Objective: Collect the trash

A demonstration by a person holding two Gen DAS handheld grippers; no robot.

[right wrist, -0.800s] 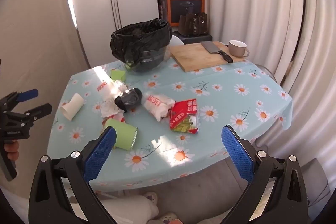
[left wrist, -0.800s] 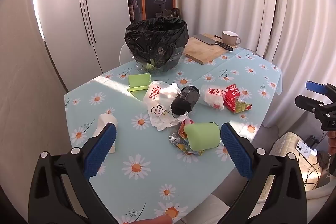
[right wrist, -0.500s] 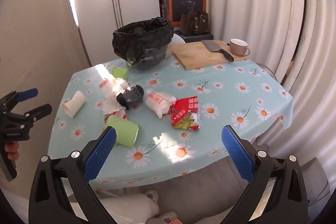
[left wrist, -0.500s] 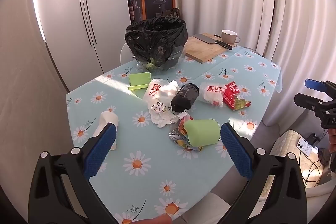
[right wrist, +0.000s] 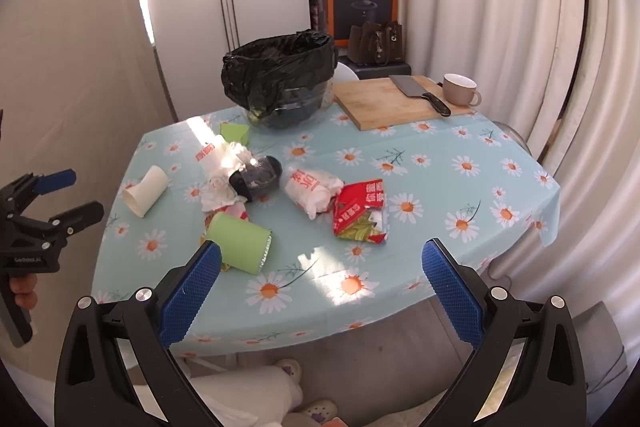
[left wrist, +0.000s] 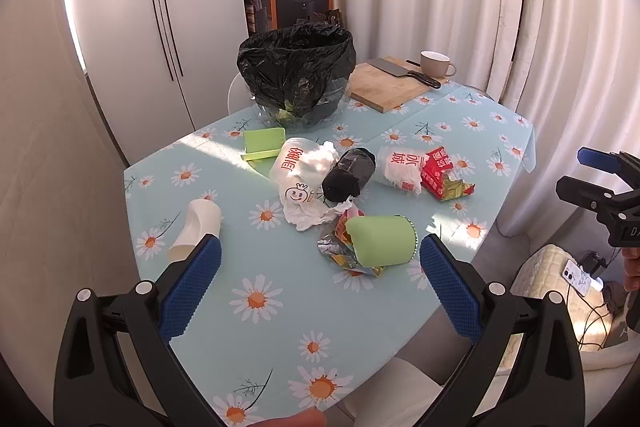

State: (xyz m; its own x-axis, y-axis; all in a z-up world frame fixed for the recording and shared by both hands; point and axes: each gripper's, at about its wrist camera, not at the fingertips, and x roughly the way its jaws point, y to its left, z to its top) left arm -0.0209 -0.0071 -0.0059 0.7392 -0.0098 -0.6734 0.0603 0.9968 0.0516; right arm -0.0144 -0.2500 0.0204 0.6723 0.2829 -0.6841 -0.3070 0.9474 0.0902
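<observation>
Trash lies scattered on the daisy tablecloth: a green cup (left wrist: 382,241) (right wrist: 240,237) on its side over a foil wrapper (left wrist: 340,255), a white paper cup (left wrist: 196,229) (right wrist: 146,191), a black crumpled lump (left wrist: 350,175) (right wrist: 256,179), a white bag with red print (left wrist: 400,169) (right wrist: 312,191) and a red wrapper (left wrist: 442,175) (right wrist: 360,215). A bin lined with a black bag (left wrist: 296,71) (right wrist: 280,75) stands at the table's far side. My left gripper (left wrist: 320,255) hovers open over the near corner. Off the front edge, my right gripper (right wrist: 322,259) is open too, holding nothing.
A cutting board (right wrist: 400,103) with a cleaver (right wrist: 420,93) and a beige mug (right wrist: 460,89) sits at the back right. A green stand (left wrist: 264,143) lies near the bin. Curtains hang on the right, cupboards behind. A person's legs show below the table edge.
Both grippers have drawn back a little from the table, so the trash looks slightly smaller. Jaws stay wide and nothing on the table has moved.
</observation>
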